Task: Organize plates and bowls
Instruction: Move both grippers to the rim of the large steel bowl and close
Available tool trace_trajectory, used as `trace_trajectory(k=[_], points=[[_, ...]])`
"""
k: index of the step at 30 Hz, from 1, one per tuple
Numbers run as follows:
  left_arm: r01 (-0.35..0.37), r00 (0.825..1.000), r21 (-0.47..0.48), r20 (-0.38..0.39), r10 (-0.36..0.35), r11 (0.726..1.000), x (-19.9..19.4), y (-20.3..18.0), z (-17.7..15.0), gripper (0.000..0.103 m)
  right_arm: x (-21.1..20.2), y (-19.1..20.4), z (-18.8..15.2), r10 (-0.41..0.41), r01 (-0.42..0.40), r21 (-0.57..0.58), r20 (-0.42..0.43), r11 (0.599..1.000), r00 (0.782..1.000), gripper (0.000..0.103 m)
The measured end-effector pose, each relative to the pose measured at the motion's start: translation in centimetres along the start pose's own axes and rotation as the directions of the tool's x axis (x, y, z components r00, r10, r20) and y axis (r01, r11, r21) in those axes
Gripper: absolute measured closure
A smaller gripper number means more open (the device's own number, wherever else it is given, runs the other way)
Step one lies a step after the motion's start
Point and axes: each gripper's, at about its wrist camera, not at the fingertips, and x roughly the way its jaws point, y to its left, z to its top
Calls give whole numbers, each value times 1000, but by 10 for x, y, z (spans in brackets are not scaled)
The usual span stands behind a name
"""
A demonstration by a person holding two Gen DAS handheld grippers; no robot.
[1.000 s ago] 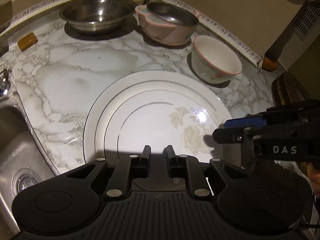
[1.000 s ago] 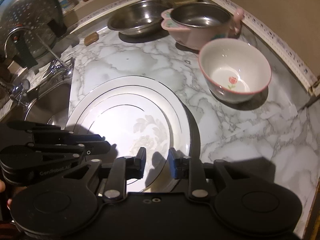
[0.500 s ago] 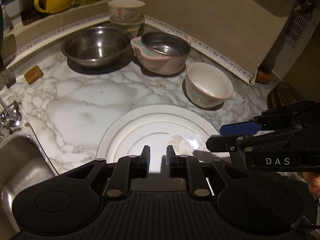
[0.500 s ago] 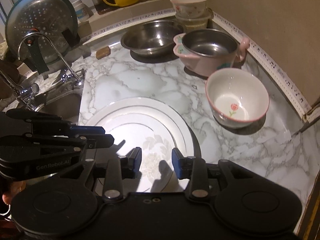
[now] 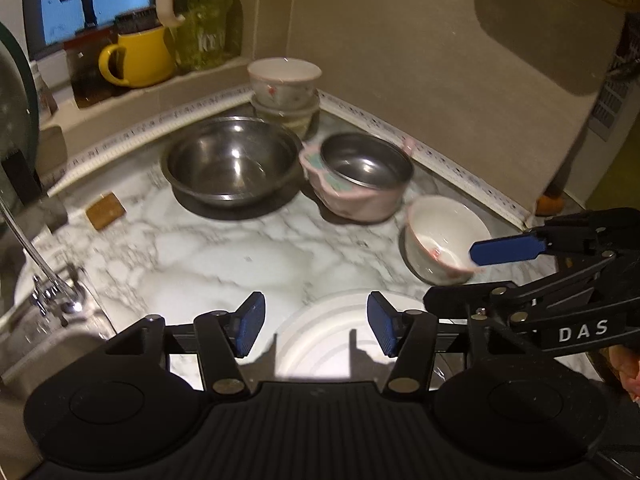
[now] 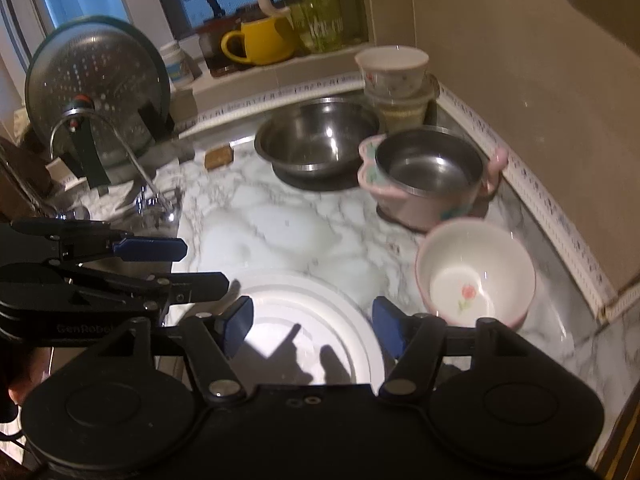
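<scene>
Left hand-held gripper (image 5: 316,324) and right hand-held gripper (image 6: 312,326): jaws opening, half-wide, empty; plate (image 6: 320,300) below, untouched.

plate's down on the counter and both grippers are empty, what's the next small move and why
Probably swing the right gripper toward the white flowered bowl. Both grippers' jaws are opening with nothing between them, the big white plate lies flat on the marble, and that bowl stands alone, nearest on the right gripper's side. The left gripper can wait.
</scene>
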Motion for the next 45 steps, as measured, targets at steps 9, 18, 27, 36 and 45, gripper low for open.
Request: trace_trajectory(k=[9, 18, 27, 36, 45], points=[[-47, 999, -47, 17, 48, 998, 9, 33, 38, 25, 19, -6, 42, -5, 6, -27, 40, 1000, 999, 22], [-121, 992, -89, 36, 124, 989, 31, 67, 71, 18, 51, -12, 99, -44, 47, -54, 57, 997, 997, 13], [-182, 983, -162, -8, 183, 970, 78, 102, 103, 8, 97, -23, 146, -83, 84, -22, 31, 996, 996, 5], [-225, 974, -212, -64, 216, 951, 125, 124, 120, 8, 151, -49, 180, -117, 118, 42, -34, 992, 993, 5], [-241, 970, -232, -102, 223, 942, 160, 136, 126, 8, 194, -59, 196, -96, 105, 120, -80, 987, 992, 19]])
